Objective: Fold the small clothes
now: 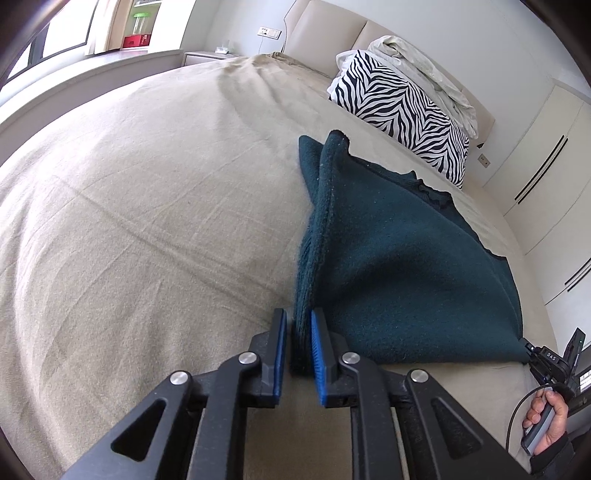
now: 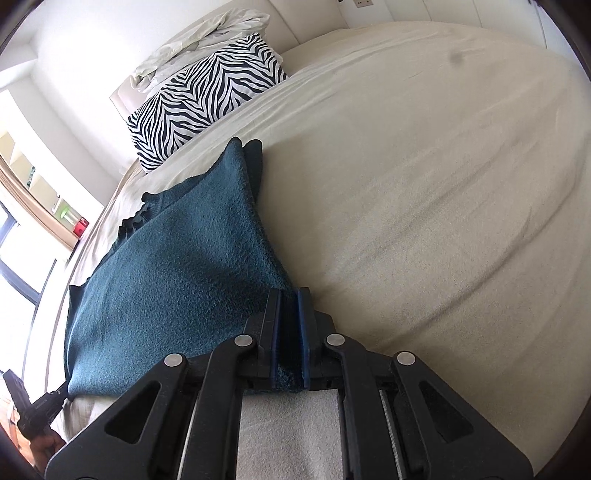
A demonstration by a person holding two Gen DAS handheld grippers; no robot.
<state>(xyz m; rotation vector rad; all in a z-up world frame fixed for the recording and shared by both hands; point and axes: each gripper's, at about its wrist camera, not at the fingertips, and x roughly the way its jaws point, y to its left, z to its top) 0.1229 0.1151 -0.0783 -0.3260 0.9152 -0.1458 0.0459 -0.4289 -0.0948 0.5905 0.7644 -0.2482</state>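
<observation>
Left gripper (image 1: pixel 298 334) pinching near corner of teal knit garment (image 1: pixel 388 258), jaws narrow on doubled edge. Right gripper (image 2: pixel 289 325) same on other near corner. Garment stretched between them, far end resting on bed sheet (image 1: pixel 147 203). Looks mid-fold: one doubling apparently done (layers visible at edges), further folds left. Wide open sheet either side; zebra pillow (image 1: pixel 402 110) far, well apart.

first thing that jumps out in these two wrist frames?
The dark teal garment, stretched above the beige bedsheet between the left hand-held gripper and the right hand-held gripper, each shut on a bunched corner. Next, the zebra-print pillow by the headboard, with crumpled pale bedding behind it.
</observation>
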